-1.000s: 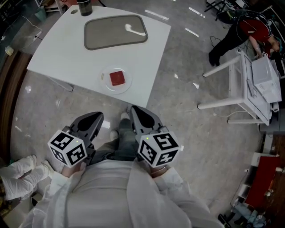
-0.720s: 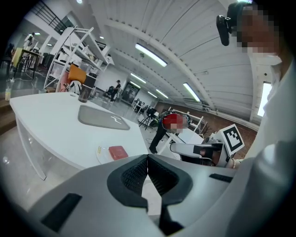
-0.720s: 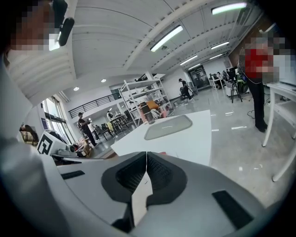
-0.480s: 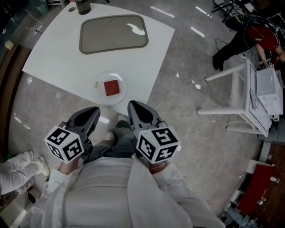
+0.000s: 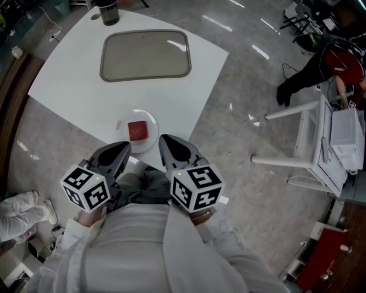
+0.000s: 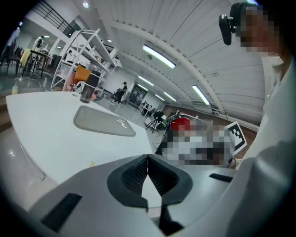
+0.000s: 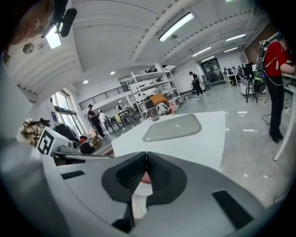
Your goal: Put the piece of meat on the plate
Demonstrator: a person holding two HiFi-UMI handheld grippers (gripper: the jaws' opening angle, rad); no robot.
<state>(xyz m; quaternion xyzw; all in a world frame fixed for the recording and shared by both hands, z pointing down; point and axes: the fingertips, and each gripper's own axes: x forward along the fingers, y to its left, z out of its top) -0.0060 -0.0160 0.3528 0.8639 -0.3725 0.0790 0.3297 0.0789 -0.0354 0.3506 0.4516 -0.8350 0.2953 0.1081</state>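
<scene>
The hand-held gripper (image 6: 147, 158) has its jaws together at the tips. A grey tray (image 6: 104, 122) lies on the white worktop (image 6: 51, 136), a dark cup (image 6: 87, 92) beyond it.

Bright overhead strip lighting, floor glare, heavy fisheye distortion at edges.

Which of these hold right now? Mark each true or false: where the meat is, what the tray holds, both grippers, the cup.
1. The meat lies on the plate. True.
2. The tray holds food. False: nothing lies in it.
3. The left gripper grips the meat. False: its jaws are together on nothing.
4. The right gripper is shut and empty. True.
5. The cup stands in the tray. False: it stands on the table, beyond the tray.
</scene>
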